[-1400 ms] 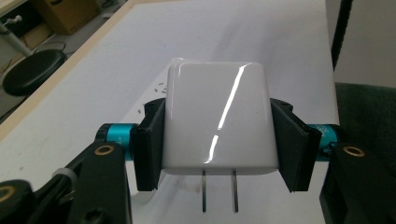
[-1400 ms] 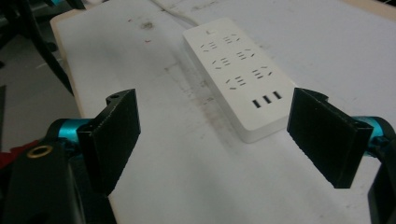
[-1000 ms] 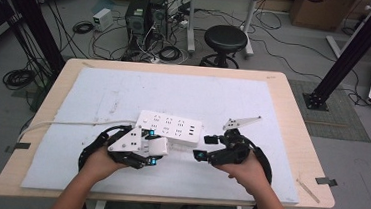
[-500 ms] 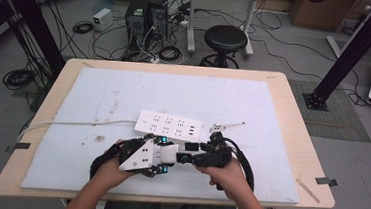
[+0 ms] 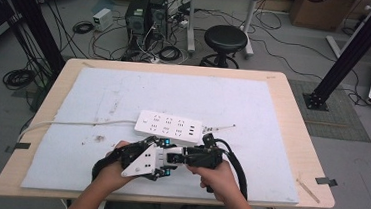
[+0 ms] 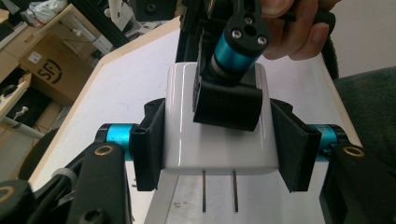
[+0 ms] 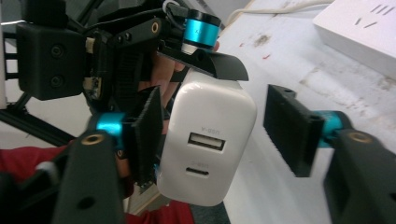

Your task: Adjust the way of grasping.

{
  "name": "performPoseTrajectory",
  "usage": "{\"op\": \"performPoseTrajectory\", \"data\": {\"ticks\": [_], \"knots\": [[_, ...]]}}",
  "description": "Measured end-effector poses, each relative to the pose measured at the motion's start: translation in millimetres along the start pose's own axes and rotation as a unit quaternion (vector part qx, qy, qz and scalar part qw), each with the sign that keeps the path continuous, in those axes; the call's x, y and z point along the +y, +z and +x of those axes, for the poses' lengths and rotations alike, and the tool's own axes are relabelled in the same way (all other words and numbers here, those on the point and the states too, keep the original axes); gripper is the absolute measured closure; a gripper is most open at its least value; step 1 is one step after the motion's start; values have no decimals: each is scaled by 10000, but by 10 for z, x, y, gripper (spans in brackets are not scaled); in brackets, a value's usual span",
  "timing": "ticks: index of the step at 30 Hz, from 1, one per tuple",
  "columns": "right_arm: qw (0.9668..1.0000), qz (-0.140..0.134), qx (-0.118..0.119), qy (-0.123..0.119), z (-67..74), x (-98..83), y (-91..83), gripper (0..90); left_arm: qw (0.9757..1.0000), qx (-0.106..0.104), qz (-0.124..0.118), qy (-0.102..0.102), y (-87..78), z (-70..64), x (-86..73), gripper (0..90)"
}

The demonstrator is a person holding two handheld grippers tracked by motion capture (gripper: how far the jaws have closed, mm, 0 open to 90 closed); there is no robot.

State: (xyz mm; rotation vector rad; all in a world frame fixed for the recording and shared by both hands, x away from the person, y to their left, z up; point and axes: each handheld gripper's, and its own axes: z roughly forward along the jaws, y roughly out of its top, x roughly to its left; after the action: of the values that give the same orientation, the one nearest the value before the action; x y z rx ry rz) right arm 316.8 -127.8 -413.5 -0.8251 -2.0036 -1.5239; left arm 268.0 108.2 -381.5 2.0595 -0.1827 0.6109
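Left gripper (image 6: 219,144) clamps the glossy white plastic two-prong USB wall charger (image 6: 217,135) by its flat sides, prongs pointing back toward the left gripper's own camera. Right gripper (image 7: 212,128) has just been closing around the charger: left pad touching, right pad clear. All near the tabletop's front edge, just beside the white rectangular power strip (image 5: 169,127).

A white rectangular plastic power strip (image 5: 169,127) lay at the middle of the pale mat (image 5: 281,142) on the wooden table (image 5: 298,143). Just before it, a white boxy plastic charger (image 7: 208,144) sat between both grippers.
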Motion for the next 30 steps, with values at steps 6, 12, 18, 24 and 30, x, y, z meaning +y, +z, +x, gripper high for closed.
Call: {"op": "performPoseTrajectory", "data": {"ticks": [6, 12, 18, 24, 30], "knots": [[9997, 98, 205, 43, -6, -4, 8, 546, 9999, 41, 51, 76, 9, -6, 5, 424], [9993, 175, 304, 161, -23, -1, -1, 606, 9998, 79, 78, 188, 15, -17, 18, 420], [9994, 140, 268, 168, -24, 9, -21, 629, 9996, 235, 62, 143, 20, -3, 21, 361], [9999, -12, -4, 165, -46, 32, -127, 630, 9986, 527, -41, -88, -85, -7, 43, 289], [9990, -305, -334, 13, -52, 101, -317, 629, 9974, 577, -45, -421, -277, 86, 62, 229]]}}
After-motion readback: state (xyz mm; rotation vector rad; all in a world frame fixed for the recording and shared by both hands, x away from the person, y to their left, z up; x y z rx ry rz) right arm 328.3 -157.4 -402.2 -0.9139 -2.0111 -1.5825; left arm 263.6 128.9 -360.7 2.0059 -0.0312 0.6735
